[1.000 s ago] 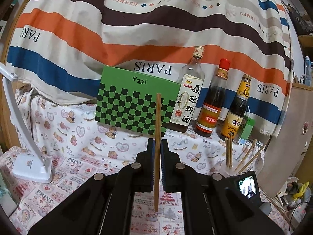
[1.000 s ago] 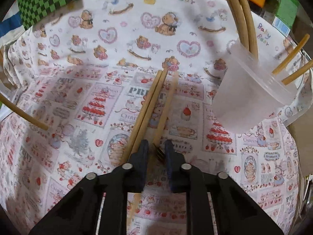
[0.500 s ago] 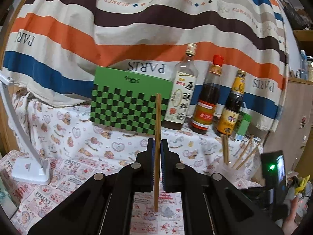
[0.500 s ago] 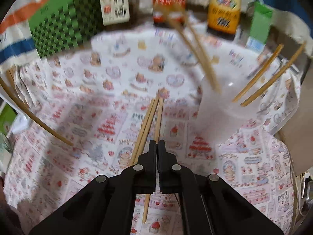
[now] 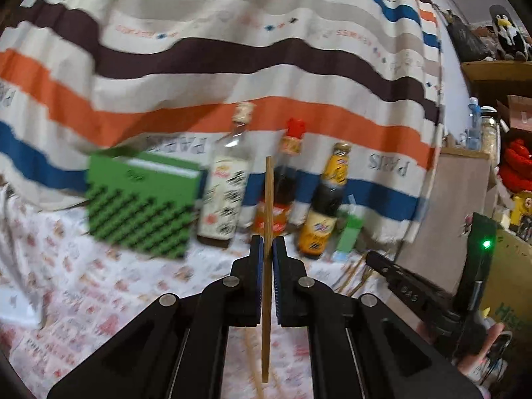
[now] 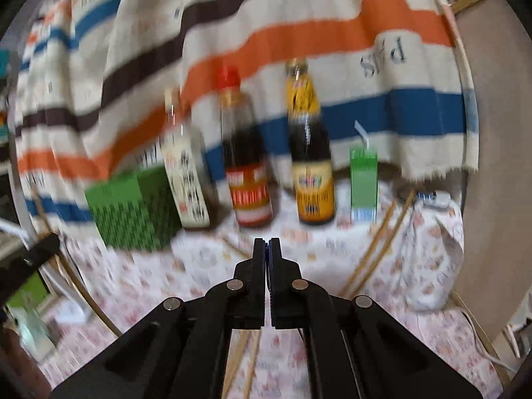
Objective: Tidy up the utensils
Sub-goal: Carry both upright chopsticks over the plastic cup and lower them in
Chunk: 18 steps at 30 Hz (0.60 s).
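My left gripper [image 5: 267,242] is shut on a wooden chopstick [image 5: 268,199], which stands upright between the pads and sticks out above and below them. My right gripper [image 6: 267,244] is shut, and no chopstick shows between its tips. It hovers above the patterned tablecloth [image 6: 159,286] and points level at the bottles. Two chopsticks [image 6: 247,362] show under its jaws, blurred. Several more chopsticks [image 6: 377,249] lean up to the right; their cup is too blurred to make out. In the left wrist view the right gripper [image 5: 372,259] reaches in from the right beside those chopsticks [image 5: 352,274].
At the back stand a green checked box [image 5: 143,206], three sauce bottles [image 5: 226,193] [image 5: 282,186] [image 5: 327,199] and a small green carton [image 6: 364,179], all before a striped cloth [image 5: 232,66]. A brown board [image 6: 498,133] closes the right side. A hand [image 5: 482,352] holds the right gripper.
The right gripper shut, rose off the chopsticks on the table and swung up to face the bottles. The left gripper lifted and shifted right with its chopstick still held.
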Motion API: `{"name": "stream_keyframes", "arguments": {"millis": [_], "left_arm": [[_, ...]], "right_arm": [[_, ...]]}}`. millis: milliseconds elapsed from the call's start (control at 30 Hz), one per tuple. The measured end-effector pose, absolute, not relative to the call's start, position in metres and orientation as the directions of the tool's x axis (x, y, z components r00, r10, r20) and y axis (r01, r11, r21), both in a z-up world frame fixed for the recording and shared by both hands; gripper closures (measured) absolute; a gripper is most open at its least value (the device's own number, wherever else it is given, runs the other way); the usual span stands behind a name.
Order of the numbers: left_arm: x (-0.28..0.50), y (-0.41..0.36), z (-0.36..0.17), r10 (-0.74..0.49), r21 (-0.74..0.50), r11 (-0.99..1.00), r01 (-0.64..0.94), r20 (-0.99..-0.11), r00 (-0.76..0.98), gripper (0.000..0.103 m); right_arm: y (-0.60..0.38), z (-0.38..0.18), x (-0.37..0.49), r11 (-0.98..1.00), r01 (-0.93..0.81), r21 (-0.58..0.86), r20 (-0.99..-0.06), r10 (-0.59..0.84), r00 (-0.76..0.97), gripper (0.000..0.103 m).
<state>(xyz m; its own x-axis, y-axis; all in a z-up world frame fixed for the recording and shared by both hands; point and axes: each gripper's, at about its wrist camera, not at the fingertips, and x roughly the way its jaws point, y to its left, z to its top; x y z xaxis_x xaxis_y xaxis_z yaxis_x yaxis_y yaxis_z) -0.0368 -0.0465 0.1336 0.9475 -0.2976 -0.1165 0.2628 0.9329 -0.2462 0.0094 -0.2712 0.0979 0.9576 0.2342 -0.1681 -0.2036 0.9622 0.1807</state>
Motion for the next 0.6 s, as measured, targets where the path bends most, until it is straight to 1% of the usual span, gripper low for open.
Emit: {"name": "stream_keyframes", "arguments": {"millis": [100,200,267,367,400,533,600], "left_arm": [[-0.022,-0.07,0.149,-0.339,-0.24,0.919,0.313,-0.074,0.938,0.098],[-0.003,-0.095,0.157,-0.366,-0.225,0.91,0.348,-0.042,0.93,0.098],[0.009,-0.114,0.16,-0.335,-0.189,0.928,0.32,-0.049,0.941,0.098],[0.032,-0.137,0.157,-0.362,-0.187,0.918,0.349,-0.042,0.931,0.098],[0.038,-0.142,0.155,-0.353,-0.184,0.922,0.34,-0.041,0.935,0.098],[0.059,-0.157,0.147,-0.357,-0.213,0.915,0.342,-0.032,0.934,0.098],[0.07,-0.165,0.137,-0.347,-0.201,0.922,0.33,-0.06,0.936,0.098]], "right_arm": [[-0.294,0.109,0.023,0.938,-0.225,0.263,-0.115,0.262,0.958,0.101],[-0.312,0.109,0.041,0.92,-0.216,0.327,-0.091,0.259,0.962,0.101],[-0.323,0.105,0.056,0.915,-0.2,0.349,-0.09,0.246,0.965,0.101],[-0.335,0.094,0.075,0.919,-0.16,0.361,-0.099,0.208,0.973,0.101],[-0.337,0.091,0.08,0.92,-0.153,0.362,-0.109,0.204,0.973,0.101],[-0.349,0.074,0.1,0.897,-0.164,0.41,-0.165,0.25,0.954,0.101],[-0.353,0.069,0.106,0.894,-0.16,0.417,-0.19,0.258,0.947,0.101]]}}
